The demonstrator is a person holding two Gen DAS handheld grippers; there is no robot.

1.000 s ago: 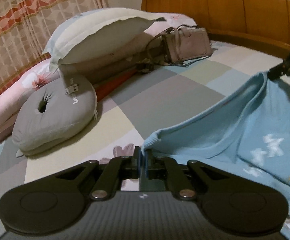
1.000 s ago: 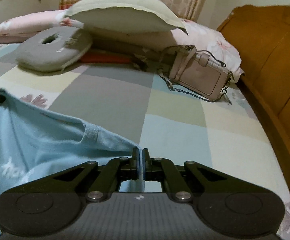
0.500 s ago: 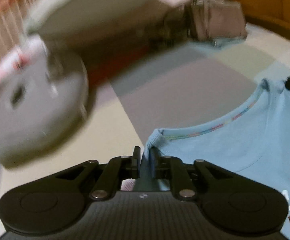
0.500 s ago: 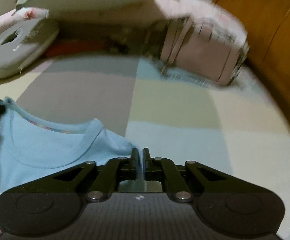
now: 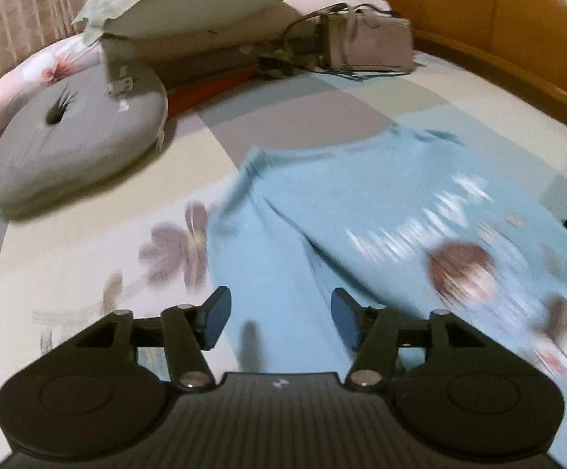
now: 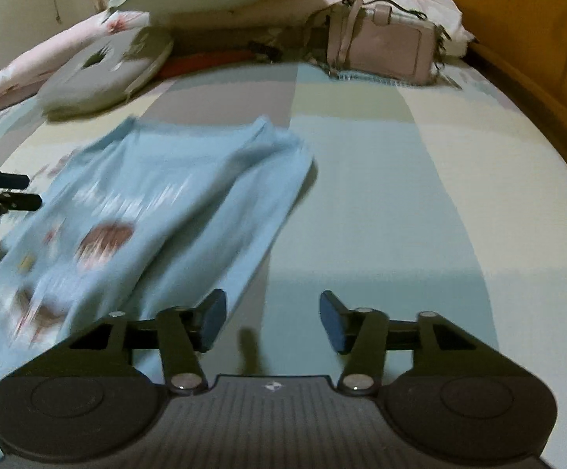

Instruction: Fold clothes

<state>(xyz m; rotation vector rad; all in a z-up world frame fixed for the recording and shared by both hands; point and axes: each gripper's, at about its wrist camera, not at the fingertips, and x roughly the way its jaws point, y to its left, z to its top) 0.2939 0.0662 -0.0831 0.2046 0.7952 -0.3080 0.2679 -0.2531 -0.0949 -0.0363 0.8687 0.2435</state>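
One light-blue T-shirt [image 5: 381,211] lies spread on the patchwork bedsheet [image 6: 381,179], print up and blurred. Left gripper [image 5: 279,322] hangs over its near edge, jaws opening, cloth below but not pinched. Right gripper [image 6: 271,322] is opening too, with only sheet between its fingers, shirt just beside. Beyond: a grey ring cushion [image 5: 76,144], a pillow [image 5: 201,0], a pink handbag [image 6: 385,45], then the wooden headboard [image 6: 517,27].
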